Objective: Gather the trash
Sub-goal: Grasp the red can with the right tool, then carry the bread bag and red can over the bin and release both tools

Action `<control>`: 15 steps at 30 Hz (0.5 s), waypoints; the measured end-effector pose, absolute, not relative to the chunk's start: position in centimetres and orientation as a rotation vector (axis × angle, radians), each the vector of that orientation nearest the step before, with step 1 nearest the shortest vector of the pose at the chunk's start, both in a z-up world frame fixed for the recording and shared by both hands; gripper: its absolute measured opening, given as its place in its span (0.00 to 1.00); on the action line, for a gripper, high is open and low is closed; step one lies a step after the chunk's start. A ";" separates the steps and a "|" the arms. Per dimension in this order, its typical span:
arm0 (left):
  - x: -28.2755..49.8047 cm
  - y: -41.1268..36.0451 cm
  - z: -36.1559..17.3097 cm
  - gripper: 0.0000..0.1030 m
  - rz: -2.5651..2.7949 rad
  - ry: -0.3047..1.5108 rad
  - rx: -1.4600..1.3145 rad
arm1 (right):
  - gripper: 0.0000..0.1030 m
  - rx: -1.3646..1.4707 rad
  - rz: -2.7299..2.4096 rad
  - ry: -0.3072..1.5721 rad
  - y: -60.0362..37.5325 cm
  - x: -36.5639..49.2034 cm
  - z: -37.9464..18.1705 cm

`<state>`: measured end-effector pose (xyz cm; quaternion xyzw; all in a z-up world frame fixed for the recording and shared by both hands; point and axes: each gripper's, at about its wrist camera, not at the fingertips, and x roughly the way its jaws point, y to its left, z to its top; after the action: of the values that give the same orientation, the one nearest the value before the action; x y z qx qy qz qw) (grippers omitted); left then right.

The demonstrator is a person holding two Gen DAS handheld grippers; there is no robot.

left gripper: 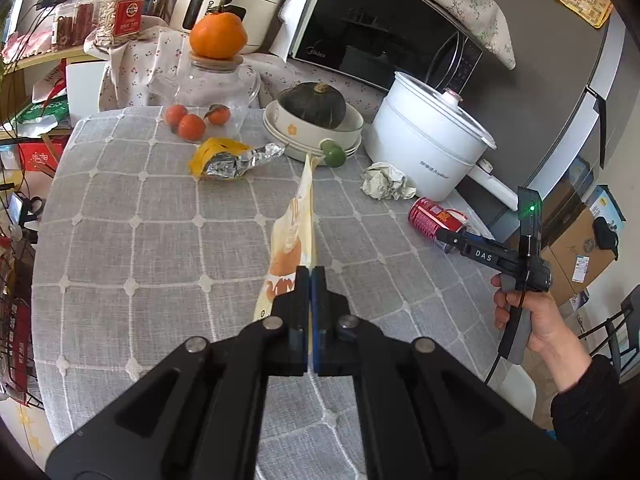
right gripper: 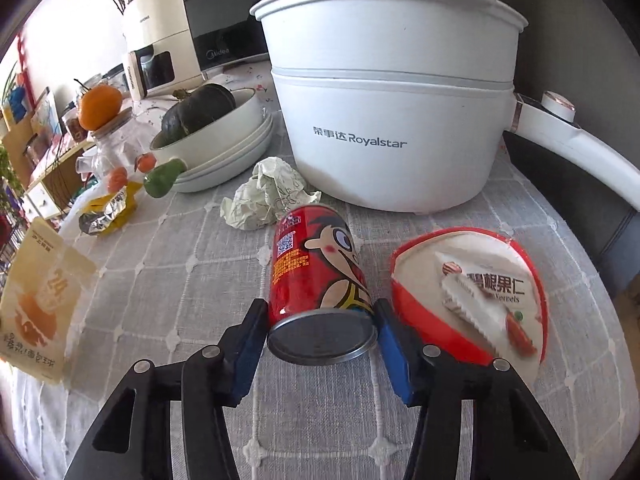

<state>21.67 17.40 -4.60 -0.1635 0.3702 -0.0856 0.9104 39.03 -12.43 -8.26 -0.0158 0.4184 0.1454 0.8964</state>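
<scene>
left hand-held gripper (left gripper: 309, 276) clamps a yellow pouch (left gripper: 294, 236); right hand-held gripper (right gripper: 320, 320) pinches the red can (right gripper: 316, 264), red-white packet (right gripper: 468, 292) just right, white pot (right gripper: 392, 112) beyond.

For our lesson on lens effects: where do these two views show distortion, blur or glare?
Left wrist view: the tablecloth grid bows outward, dark corners ring the frame, and the fridge leans. Right wrist view: the white Royalstar pot bulges, the red snack packet is slightly blurred, and the red can shows soft glare.

Red-and-white packet (right gripper: 472, 292) print blurred; pot handle (right gripper: 580, 148) cut off at the frame edge.
</scene>
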 end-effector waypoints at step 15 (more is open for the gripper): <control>17.0 8.5 -0.2 0.01 -0.345 0.729 -0.294 | 0.52 0.004 0.256 0.875 -18.8 25.0 0.5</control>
<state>17.00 8.48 -0.24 -0.1426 0.3536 -0.1672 0.9092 24.95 -18.80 0.49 0.0018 0.4226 0.1236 0.8979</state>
